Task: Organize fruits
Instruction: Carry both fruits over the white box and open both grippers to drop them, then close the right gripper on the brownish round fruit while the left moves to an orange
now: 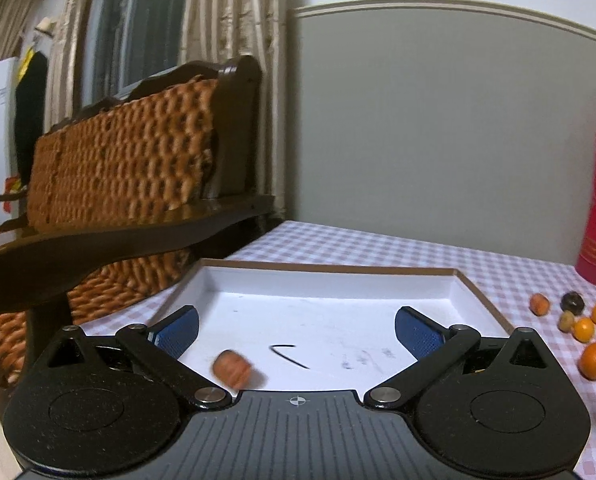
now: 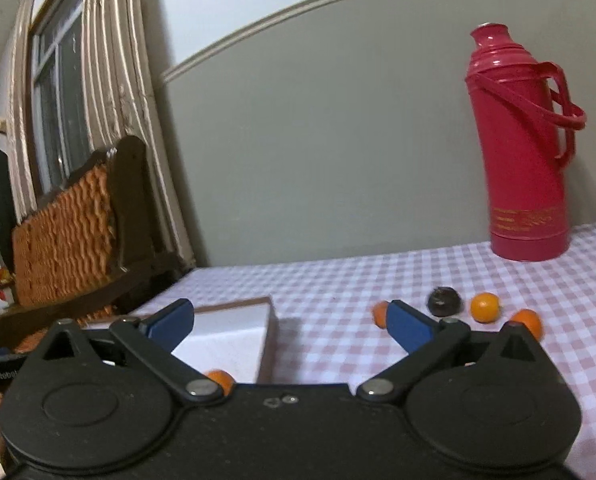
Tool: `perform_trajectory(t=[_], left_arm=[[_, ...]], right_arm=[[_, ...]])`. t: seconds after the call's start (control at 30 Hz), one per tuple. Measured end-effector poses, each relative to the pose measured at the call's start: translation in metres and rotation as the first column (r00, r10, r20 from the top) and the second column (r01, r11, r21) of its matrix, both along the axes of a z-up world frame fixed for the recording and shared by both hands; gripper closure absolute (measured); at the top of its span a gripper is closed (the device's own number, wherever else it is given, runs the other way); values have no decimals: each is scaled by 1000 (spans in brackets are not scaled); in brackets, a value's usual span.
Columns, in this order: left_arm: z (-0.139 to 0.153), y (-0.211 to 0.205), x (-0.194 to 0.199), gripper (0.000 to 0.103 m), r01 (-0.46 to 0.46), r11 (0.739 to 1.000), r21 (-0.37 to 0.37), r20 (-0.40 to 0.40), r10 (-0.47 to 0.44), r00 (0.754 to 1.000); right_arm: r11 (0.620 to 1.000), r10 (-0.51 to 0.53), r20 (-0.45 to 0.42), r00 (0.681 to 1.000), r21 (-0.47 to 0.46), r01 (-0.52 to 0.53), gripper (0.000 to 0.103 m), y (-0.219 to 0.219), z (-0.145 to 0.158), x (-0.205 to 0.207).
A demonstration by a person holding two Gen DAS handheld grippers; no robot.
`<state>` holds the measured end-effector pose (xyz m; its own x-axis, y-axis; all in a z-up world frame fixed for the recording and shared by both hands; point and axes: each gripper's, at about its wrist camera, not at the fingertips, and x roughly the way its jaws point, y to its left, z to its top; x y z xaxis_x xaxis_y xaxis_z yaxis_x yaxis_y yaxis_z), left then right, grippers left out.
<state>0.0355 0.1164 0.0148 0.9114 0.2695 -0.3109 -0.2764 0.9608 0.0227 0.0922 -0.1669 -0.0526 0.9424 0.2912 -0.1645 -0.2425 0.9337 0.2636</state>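
Two fruits boxed: a small reddish-brown fruit (image 1: 232, 368), blurred, lies on the floor of the shallow white cardboard box with a brown rim (image 1: 478, 292), just ahead of the left gripper (image 1: 296, 330) and toward its left finger; a small orange fruit (image 2: 219, 378), seen from the right wrist, sits low at the near end of the same box, half hidden behind the right gripper's own linkage.
Box contents otherwise: bare white floor with a few dark scuffs and a curved dark mark (image 1: 288, 354); nothing else is visible inside.
Fruits left out: a loose cluster on the pink-and-white checked tablecloth (image 2: 338, 280), well to the right of the left gripper: three round orange fruits (image 1: 594, 360), a reddish-brown fruit (image 1: 539, 304), a dark, almost black fruit (image 1: 571, 302) and a small yellowish-brown one (image 1: 566, 321).
Progress: early, as I judge it; most of the pile is not yet in the box.
Left gripper: jaws spread fully wide over the box, blue pads (image 1: 178, 330) clear of everything, nothing held.
Right gripper (image 2: 290, 322): jaws equally wide, empty; the box corner lies under its left finger, the cluster just beyond its right finger, one orange fruit partly hidden behind that pad.
Next step, likely: swing a gripper to the cluster and take one fruit.
Beyond: tall red plastic thermos flask with a handle (image 2: 524, 152) stands past the fruits near the grey wall; a dark wooden chair with a woven cane back (image 1: 126, 152) stands off the table's left edge.
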Motion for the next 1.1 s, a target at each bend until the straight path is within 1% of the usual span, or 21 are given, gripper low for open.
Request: perform_trajectory(t=[0.13, 0.33, 0.6, 0.73, 1.1], left_arm=[[0, -17, 4, 0, 45, 999, 6, -8, -45, 999], [-2, -45, 5, 0, 113, 993, 37, -14, -113, 994], [-4, -78, 8, 0, 199, 979, 41, -26, -198, 980], [-5, -98, 9, 0, 247, 968, 46, -26, -246, 969], [-12, -147, 15, 0, 370, 927, 68, -44, -368, 929]], right_arm=[[999, -28, -33, 999, -29, 27, 6, -8, -4, -3], [995, -75, -45, 996, -68, 72, 6, -23, -8, -11], [984, -163, -69, 984, -83, 157, 6, -49, -14, -17], [972, -222, -78, 972, -96, 214, 6, -62, -18, -19], [952, -299, -136, 944, -112, 286, 7, -96, -29, -21]])
